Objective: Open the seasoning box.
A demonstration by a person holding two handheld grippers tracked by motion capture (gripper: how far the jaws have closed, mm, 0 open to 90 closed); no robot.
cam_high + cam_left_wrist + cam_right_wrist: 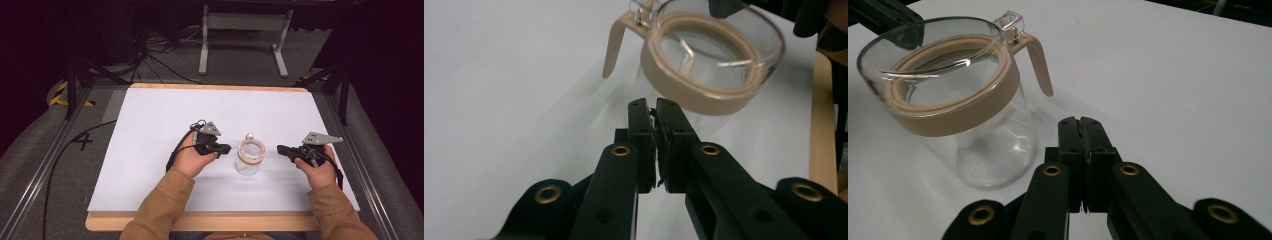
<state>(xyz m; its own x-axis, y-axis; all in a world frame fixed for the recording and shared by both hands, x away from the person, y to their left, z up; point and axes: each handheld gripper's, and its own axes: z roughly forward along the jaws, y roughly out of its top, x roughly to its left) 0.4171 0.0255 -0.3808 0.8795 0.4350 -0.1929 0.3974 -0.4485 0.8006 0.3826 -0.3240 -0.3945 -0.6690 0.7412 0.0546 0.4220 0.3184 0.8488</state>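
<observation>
Both grippers have their jaws pressed together on nothing: the left gripper (223,148) sits just left of a clear glass jug (250,157) and the right gripper (283,149) lies a little farther off on its right, each pointing inward at it. Between them the jug stands upright near the middle of the white table (150,130), with a tan band (955,112) round its rim, a tan handle (1038,62), and nothing visible inside it.
</observation>
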